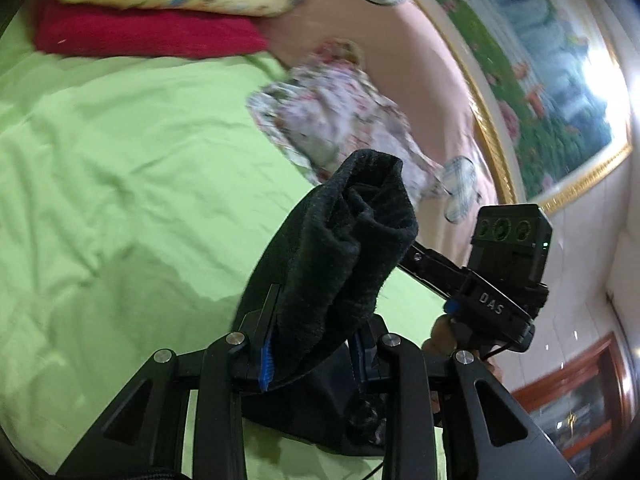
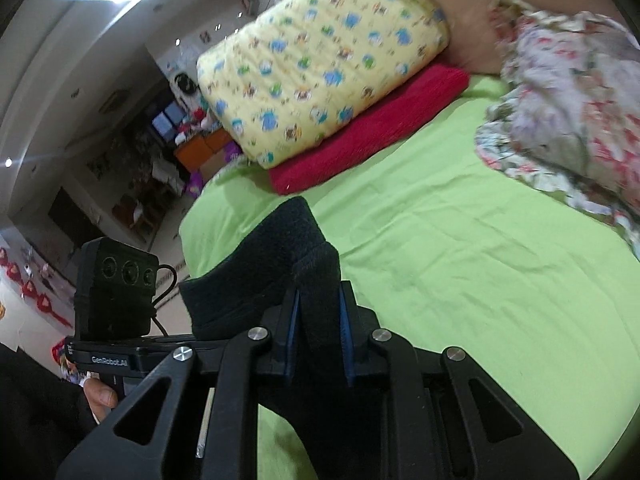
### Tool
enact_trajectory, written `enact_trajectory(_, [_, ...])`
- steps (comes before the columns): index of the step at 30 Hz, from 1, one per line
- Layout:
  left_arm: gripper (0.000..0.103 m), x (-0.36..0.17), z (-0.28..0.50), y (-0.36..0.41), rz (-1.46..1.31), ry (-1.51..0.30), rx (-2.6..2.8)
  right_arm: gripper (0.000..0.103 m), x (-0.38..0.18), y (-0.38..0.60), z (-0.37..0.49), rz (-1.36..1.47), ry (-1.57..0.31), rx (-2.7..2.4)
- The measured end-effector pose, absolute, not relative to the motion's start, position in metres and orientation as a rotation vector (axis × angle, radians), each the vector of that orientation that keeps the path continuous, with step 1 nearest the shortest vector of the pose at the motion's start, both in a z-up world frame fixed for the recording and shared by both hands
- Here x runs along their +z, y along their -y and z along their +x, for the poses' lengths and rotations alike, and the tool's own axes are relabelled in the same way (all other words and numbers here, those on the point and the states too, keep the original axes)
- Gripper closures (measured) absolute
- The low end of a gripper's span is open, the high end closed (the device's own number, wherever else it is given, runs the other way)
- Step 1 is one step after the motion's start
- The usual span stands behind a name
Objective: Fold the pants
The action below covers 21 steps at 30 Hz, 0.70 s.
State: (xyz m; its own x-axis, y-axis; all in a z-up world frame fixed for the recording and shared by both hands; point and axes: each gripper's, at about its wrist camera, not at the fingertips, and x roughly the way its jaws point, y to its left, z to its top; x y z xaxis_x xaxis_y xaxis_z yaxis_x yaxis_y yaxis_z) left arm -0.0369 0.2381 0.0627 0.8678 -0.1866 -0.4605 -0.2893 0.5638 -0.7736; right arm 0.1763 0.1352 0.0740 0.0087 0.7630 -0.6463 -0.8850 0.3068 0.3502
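Observation:
The black pants [image 1: 340,240] hang bunched in the air above the green bed sheet [image 1: 120,160]. My left gripper [image 1: 316,332] is shut on one thick fold of them, the cloth standing up between its blue pads. In the right wrist view my right gripper [image 2: 318,320] is shut on another fold of the pants [image 2: 272,264], which drape off to the left. The right gripper's fingers [image 1: 420,259] reach into the cloth from the right, with a hand below its body. The left gripper's camera housing [image 2: 116,288] shows at the left.
A yellow patterned quilt [image 2: 320,68] lies on a red folded blanket [image 2: 372,128] at the head of the bed. A floral garment [image 2: 572,108] lies crumpled at the right. The sheet [image 2: 480,280] spreads between them. A gold-framed picture [image 1: 540,80] hangs on the wall.

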Motion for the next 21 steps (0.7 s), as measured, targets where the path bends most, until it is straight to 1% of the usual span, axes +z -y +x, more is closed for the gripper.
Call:
enact_trajectory(12, [0.075,0.098,0.0,-0.149,-0.861,-0.609,-0.08,0.084,0.092,-0.03,0.169,-0.005,-0.786,1.236])
enact_trajectory(21, [0.075,0.105,0.025,-0.079,-0.774,-0.685,-0.194,0.084,0.091,0.051,0.161,0.112,-0.728,1.162])
